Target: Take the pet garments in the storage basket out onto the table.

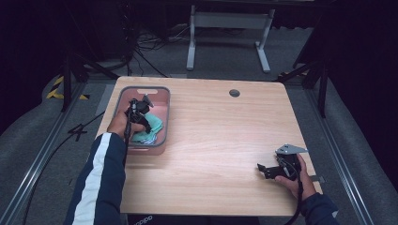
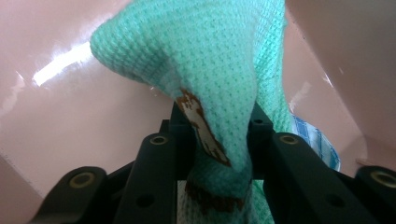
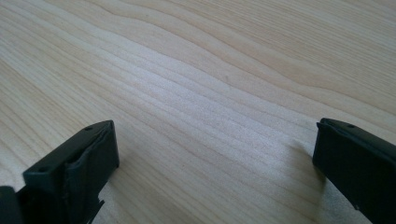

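Note:
A mint-green waffle cloth (image 2: 210, 60) lies bunched in a pink bin (image 1: 143, 89) at the table's left. My left gripper (image 2: 215, 140) reaches down into the bin and is shut on a fold of this cloth, which carries a pale patch with a brown edge (image 2: 201, 123). From above, the left gripper (image 1: 141, 117) sits over the green cloth (image 1: 154, 125). My right gripper (image 1: 263, 169) rests low near the table's front right corner. In the right gripper view its jaws (image 3: 215, 154) stand wide apart over bare wood (image 3: 210, 70), with nothing between them.
A blue-and-white checked cloth (image 2: 313, 137) lies under the green one against the bin's wall (image 2: 84, 121). The wooden table (image 1: 220, 131) has a round cable hole (image 1: 234, 93) at the back. A white frame (image 1: 230, 28) stands on the floor behind.

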Action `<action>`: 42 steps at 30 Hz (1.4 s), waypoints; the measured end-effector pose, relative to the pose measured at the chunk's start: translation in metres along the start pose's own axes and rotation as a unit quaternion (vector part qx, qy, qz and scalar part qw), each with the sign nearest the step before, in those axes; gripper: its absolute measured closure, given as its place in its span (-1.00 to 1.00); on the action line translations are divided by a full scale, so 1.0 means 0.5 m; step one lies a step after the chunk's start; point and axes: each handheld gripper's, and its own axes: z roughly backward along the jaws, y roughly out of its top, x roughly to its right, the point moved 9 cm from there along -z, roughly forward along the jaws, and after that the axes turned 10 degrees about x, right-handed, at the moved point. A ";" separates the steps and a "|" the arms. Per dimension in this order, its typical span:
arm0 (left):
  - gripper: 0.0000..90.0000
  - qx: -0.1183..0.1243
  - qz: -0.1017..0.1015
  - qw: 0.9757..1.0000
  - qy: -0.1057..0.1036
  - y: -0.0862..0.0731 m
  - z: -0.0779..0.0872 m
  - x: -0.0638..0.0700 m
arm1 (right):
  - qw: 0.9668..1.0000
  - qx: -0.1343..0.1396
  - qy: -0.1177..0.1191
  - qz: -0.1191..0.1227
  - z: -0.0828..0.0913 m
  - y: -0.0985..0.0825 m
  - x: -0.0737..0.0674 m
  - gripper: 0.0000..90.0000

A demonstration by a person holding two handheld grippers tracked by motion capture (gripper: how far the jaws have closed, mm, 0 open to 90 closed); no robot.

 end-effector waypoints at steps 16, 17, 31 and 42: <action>0.72 0.066 -0.004 0.998 -0.003 0.012 0.038 0.002 | 1.000 0.000 0.000 0.000 0.000 0.000 0.000 -0.99; 0.72 0.081 0.000 0.997 0.002 0.015 0.046 -0.001 | 1.000 0.000 0.000 0.000 0.000 0.000 0.000 -0.99; 0.73 0.159 -0.009 0.987 0.007 0.010 0.112 -0.002 | 1.000 0.000 -0.001 0.000 0.000 0.000 0.000 -0.99; 0.73 0.236 -0.021 0.972 0.001 0.016 0.170 0.035 | 1.000 0.000 -0.002 0.000 0.000 0.000 0.001 -0.99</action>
